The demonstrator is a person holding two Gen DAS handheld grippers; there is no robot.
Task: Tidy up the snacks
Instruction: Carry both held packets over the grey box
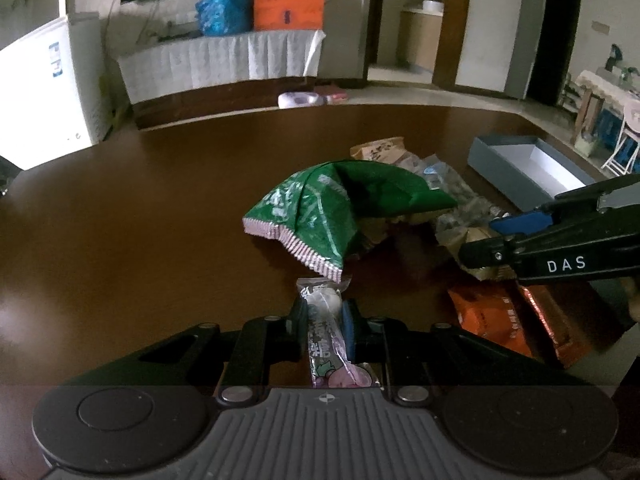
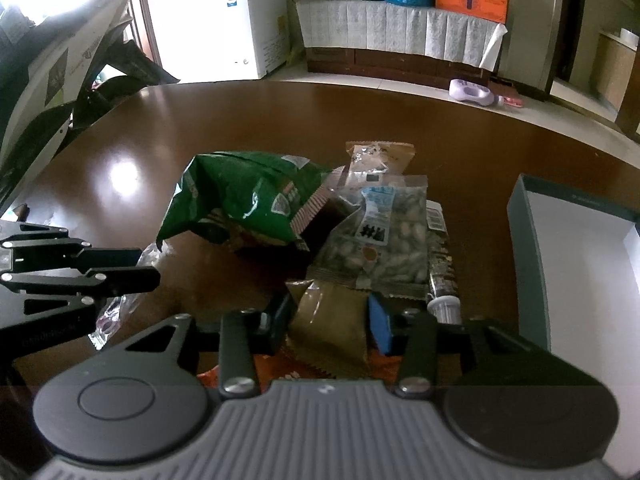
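1. The left gripper (image 1: 325, 322) is clamped on a slim clear-wrapped candy stick (image 1: 326, 334), whose long axis runs straight out between the jaws, its far tip pointing toward the green snack bag (image 1: 320, 210).

2. In the right wrist view, the right gripper (image 2: 330, 320) brackets a small olive-brown sachet (image 2: 330, 328), its jaws partly apart. Both pads appear to meet the packet's edges, though whether they squeeze it firmly cannot be told.

3. Taking the green snack bag as landmark: the sachet lies on its near right side, atop an orange packet (image 1: 494, 322). A clear bag of nuts (image 2: 380, 240) leans against the green bag's right flank, and a tan packet (image 2: 378, 156) sits just behind it.

4. The open grey box (image 2: 568, 264), the likely destination, stands well to the right of the green bag on the brown table (image 1: 140, 200), its long axis running away from the camera.

5. The right hand is judged nearer the box, so its sachet looks set for the shorter trip. The left hand's candy stick would have to cross over the whole pile.

6. A judgement on risk: the stick, held near one end, may droop or swing when lifted.
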